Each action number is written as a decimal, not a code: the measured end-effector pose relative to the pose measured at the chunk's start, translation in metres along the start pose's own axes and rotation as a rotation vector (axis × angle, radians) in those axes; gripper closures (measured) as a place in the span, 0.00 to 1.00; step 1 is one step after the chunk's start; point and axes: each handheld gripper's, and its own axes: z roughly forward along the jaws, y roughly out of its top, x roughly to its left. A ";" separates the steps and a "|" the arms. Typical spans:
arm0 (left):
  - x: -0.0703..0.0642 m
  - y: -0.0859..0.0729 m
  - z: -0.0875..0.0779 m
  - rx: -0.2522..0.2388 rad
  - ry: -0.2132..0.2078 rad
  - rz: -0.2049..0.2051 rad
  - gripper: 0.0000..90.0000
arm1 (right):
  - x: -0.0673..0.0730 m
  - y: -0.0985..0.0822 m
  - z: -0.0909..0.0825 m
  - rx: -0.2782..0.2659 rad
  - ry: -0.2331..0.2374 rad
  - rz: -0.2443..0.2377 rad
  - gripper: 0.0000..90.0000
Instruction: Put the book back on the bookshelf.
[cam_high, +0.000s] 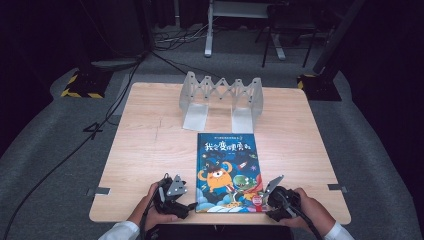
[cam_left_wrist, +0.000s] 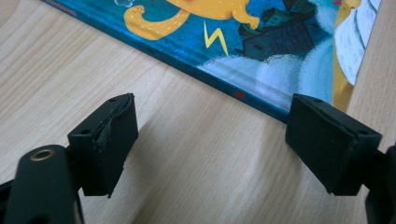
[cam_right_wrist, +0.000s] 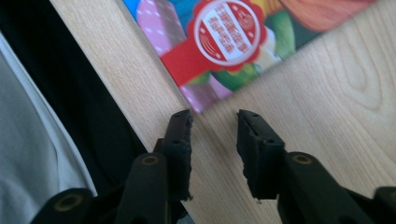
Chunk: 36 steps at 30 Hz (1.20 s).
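Wooden surface (cam_high: 145, 150): my L gripper (cam_left_wrist: 212, 140) wide by book (cam_high: 227, 170) near-left edge; R gripper (cam_right_wrist: 214, 140) narrow, empty, near-right corner.

Two hand-held grippers, left (cam_high: 172, 192) and right (cam_high: 277, 192), are black-bodied, each topped by a grey three-cornered plate and trailing a black cable. Their jaws end in blocky black pads (cam_left_wrist: 108, 140) (worn and ragged along the edges), with brass-coloured rivets on the jaw arms. The person wears white sleeves (cam_high: 120, 231) with buttoned-looking cuffs at both wrists.
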 end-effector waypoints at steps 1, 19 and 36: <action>-0.001 0.000 0.000 0.000 -0.003 0.001 0.19 | 0.000 0.000 0.000 0.000 0.000 0.000 0.77; 0.003 0.001 0.000 0.004 -0.003 0.003 0.19 | -0.016 -0.036 0.010 -0.392 0.181 0.088 0.71; 0.004 0.001 0.001 0.002 0.002 -0.003 0.19 | -0.045 -0.017 -0.003 -0.650 0.374 0.168 0.40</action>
